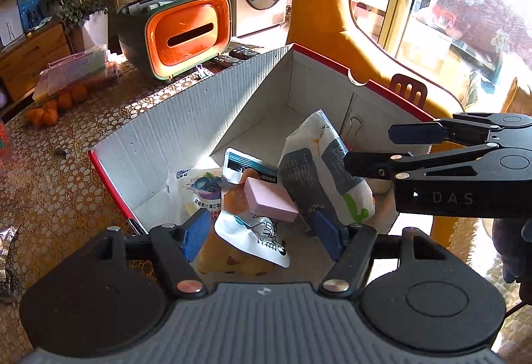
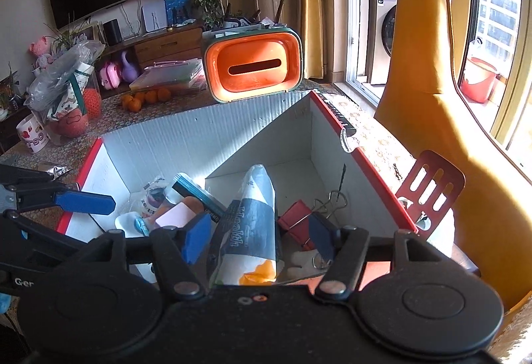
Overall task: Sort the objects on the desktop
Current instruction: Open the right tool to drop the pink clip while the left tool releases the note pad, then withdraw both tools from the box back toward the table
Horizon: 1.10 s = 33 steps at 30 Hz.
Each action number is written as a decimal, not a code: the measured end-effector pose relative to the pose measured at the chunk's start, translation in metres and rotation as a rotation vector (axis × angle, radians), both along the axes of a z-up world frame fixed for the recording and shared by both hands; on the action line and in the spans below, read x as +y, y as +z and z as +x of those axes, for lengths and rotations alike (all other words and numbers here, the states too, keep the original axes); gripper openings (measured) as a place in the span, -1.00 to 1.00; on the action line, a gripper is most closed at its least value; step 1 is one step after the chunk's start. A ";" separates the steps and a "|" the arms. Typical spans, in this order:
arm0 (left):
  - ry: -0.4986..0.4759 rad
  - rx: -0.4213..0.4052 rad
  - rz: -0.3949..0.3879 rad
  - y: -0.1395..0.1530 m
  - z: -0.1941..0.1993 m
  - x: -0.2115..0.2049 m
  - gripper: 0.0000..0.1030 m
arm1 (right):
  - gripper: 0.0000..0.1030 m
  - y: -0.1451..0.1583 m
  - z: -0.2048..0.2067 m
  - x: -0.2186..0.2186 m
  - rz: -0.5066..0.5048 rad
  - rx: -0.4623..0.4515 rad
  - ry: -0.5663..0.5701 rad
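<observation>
Both claws gape empty over the box (image 1: pixel 206 118): left claw (image 1: pixel 262 239) above eraser (image 1: pixel 271 200), right claw (image 2: pixel 259 239) above pouch (image 2: pixel 252 224).

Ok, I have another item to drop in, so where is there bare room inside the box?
The far corner of the box is bare floor, bordered by its two back walls and the upright tissue pack. The near left is crowded: pink eraser atop snack pouches. The red binder clip fills the near right.
</observation>
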<state>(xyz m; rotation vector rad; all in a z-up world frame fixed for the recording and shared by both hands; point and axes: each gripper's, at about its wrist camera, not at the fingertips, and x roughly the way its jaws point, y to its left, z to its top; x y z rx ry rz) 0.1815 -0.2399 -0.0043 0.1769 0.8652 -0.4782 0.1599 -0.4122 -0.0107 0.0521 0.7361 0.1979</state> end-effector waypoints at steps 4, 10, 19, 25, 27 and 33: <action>0.007 -0.012 -0.025 0.007 -0.012 0.008 0.33 | 0.31 0.007 -0.007 0.001 0.022 -0.014 0.006; 0.024 -0.037 -0.056 0.019 -0.028 0.023 0.33 | 0.48 0.021 -0.020 0.010 0.032 -0.047 0.028; 0.042 -0.072 -0.101 0.036 -0.050 0.047 0.46 | 0.71 0.037 -0.040 0.022 0.070 -0.083 0.032; 0.055 -0.095 -0.117 0.042 -0.063 0.063 0.53 | 0.79 0.042 -0.050 0.031 0.082 -0.091 0.026; 0.064 -0.101 -0.125 0.044 -0.066 0.070 0.58 | 0.83 0.043 -0.054 0.034 0.083 -0.094 0.026; 0.102 -0.114 -0.143 0.045 -0.074 0.094 0.63 | 0.87 0.044 -0.063 0.049 0.088 -0.095 0.031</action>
